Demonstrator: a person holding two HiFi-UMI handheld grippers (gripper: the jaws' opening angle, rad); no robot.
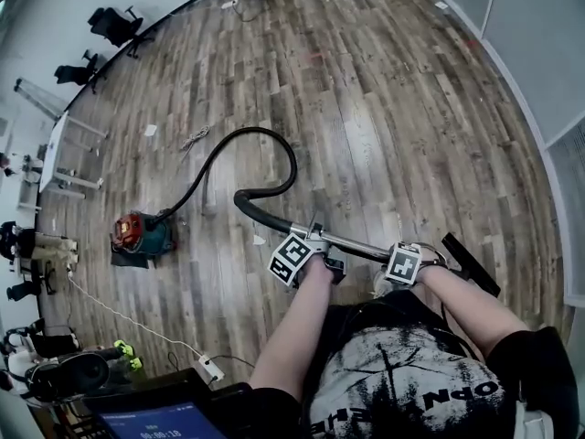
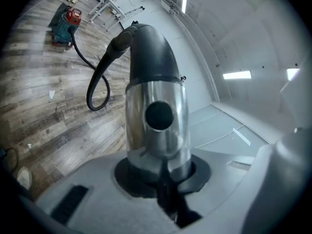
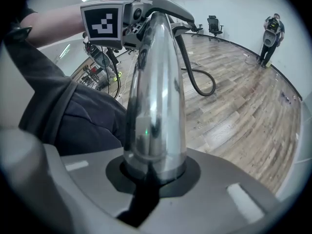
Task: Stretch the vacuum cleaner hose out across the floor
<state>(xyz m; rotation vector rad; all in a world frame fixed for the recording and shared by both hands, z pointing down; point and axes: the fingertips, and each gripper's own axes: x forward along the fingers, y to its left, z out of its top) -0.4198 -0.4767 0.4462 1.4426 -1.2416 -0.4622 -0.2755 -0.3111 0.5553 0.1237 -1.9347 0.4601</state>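
Observation:
The red and teal vacuum cleaner (image 1: 140, 236) sits on the wood floor at the left. Its black hose (image 1: 260, 135) arcs away from it, loops round and comes back to the curved handle (image 1: 251, 207). From the handle a chrome wand (image 1: 361, 245) runs right to the black floor nozzle (image 1: 471, 265), held up off the floor. My left gripper (image 1: 306, 250) is shut on the wand just behind the handle. My right gripper (image 1: 407, 262) is shut on it nearer the nozzle. The left gripper view shows the wand (image 2: 156, 126) clamped between the jaws, and the right gripper view the same wand (image 3: 156, 106).
A white cord runs across the floor to a power strip (image 1: 210, 367) near my feet. Black office chairs (image 1: 114, 24) and a white table (image 1: 55, 154) stand along the left wall. A laptop (image 1: 155, 419) is at the bottom left. A person (image 3: 270, 33) stands far off.

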